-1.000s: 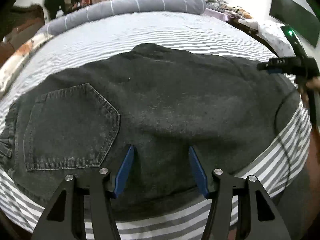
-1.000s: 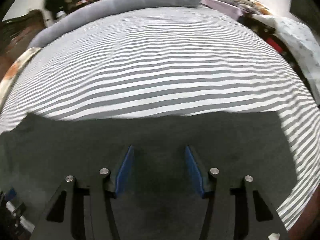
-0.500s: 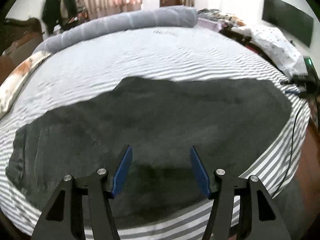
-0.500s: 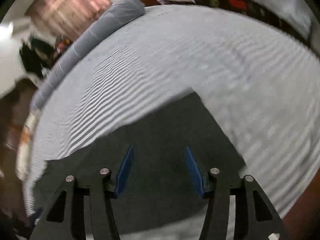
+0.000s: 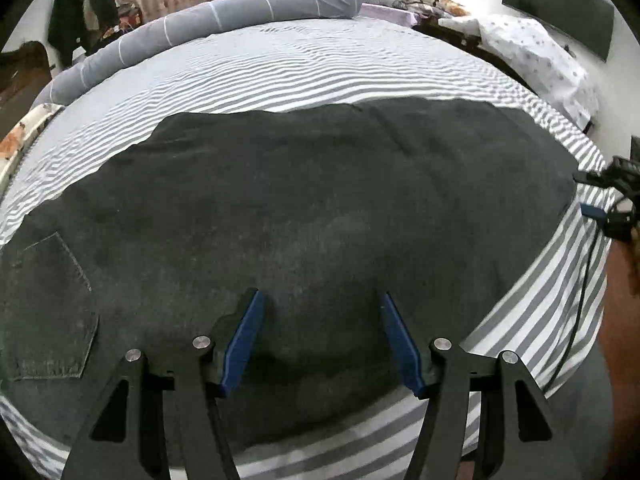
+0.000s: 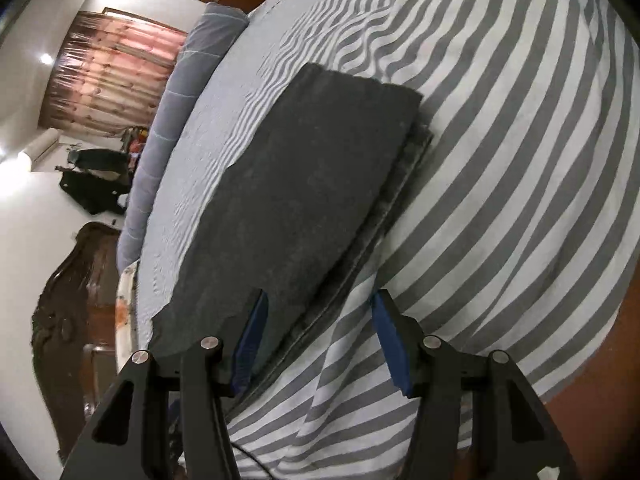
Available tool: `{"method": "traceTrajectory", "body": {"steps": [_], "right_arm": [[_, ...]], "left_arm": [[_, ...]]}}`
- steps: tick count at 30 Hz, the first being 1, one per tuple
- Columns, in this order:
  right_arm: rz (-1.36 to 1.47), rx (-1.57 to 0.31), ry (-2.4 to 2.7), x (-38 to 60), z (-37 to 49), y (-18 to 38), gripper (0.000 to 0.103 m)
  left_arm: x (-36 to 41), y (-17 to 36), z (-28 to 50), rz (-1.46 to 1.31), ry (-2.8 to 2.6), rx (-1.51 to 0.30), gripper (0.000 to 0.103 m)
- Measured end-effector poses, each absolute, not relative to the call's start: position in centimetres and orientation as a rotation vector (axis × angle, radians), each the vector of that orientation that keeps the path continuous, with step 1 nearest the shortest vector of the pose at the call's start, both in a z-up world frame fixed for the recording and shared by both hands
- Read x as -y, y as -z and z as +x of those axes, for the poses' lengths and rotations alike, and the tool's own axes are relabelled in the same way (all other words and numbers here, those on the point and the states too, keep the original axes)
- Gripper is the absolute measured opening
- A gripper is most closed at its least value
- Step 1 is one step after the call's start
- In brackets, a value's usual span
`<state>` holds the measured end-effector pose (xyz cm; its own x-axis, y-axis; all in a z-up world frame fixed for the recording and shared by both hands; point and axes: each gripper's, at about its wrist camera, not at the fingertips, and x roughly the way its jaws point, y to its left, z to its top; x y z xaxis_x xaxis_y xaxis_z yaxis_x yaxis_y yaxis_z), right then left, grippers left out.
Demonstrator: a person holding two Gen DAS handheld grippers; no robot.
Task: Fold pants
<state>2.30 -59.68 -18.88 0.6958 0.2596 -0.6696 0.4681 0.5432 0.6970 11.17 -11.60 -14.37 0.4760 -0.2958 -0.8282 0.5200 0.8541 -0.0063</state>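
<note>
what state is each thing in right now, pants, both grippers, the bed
pants: folded lengthwise, lying flat on the bed, back pocket up
left gripper: open over the pants, holding nothing
right gripper: open at the leg end, straddling the pants' edge, not pinching it
bed sheet: spread out, slightly rippled
bolster: lying along the far side

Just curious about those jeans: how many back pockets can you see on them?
1. One stitched pocket shows at the waist end of the dark pants, far left in the left view. A second may be hidden, since the pants lie doubled over on the striped bed.
</note>
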Motion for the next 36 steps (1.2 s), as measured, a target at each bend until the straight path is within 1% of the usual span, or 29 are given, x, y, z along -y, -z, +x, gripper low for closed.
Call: {"method": "traceTrajectory", "body": {"steps": [3, 6, 8, 9, 12, 15, 16, 20, 22, 25, 30, 36], "right_arm": [[1.042, -0.745, 0.182, 61.0, 2.0, 19.2, 0.052], [1.096, -0.671, 0.196, 63.1, 2.0, 19.4, 0.048], [1.078, -0.659, 0.210, 63.9, 2.4, 19.1, 0.042], [1.075, -0.658, 0.209, 64.1, 2.4, 19.1, 0.042], [1.084, -0.651, 0.212, 65.1, 2.9, 19.1, 0.035], [1.085, -0.644, 0.211, 65.8, 3.1, 19.2, 0.020], [1.081, -0.643, 0.209, 65.9, 3.0, 19.2, 0.012], [1.075, -0.657, 0.184, 65.5, 3.8, 19.5, 0.012], [1.084, -0.663, 0.179, 65.7, 3.9, 19.9, 0.013], [1.089, -0.663, 0.175, 65.8, 4.3, 20.0, 0.013], [1.050, -0.681, 0.177, 65.0, 4.4, 18.9, 0.007], [1.026, -0.644, 0.123, 63.9, 4.4, 15.8, 0.007]], "left_arm": [[11.7, 14.4, 11.0, 0.281, 0.505, -0.952, 0.062], [11.7, 14.5, 10.9, 0.282, 0.500, -0.950, 0.062], [11.9, 14.7, 10.7, 0.284, 0.495, -0.947, 0.062], [11.9, 14.7, 10.7, 0.282, 0.493, -0.945, 0.062], [12.2, 14.6, 10.8, 0.280, 0.492, -0.948, 0.062], [12.0, 13.7, 10.9, 0.237, 0.515, -0.963, 0.062], [11.9, 13.2, 11.0, 0.210, 0.533, -0.961, 0.062], [13.5, 11.6, 10.8, 0.209, 0.575, -0.915, 0.062], [14.7, 11.8, 11.1, 0.207, 0.599, -0.938, 0.062], [16.2, 12.4, 11.5, 0.193, 0.621, -0.970, 0.062], [18.7, 13.7, 11.4, 0.223, 0.630, -1.001, 0.062], [20.2, 14.9, 9.8, 0.373, 0.593, -0.921, 0.062]]}}
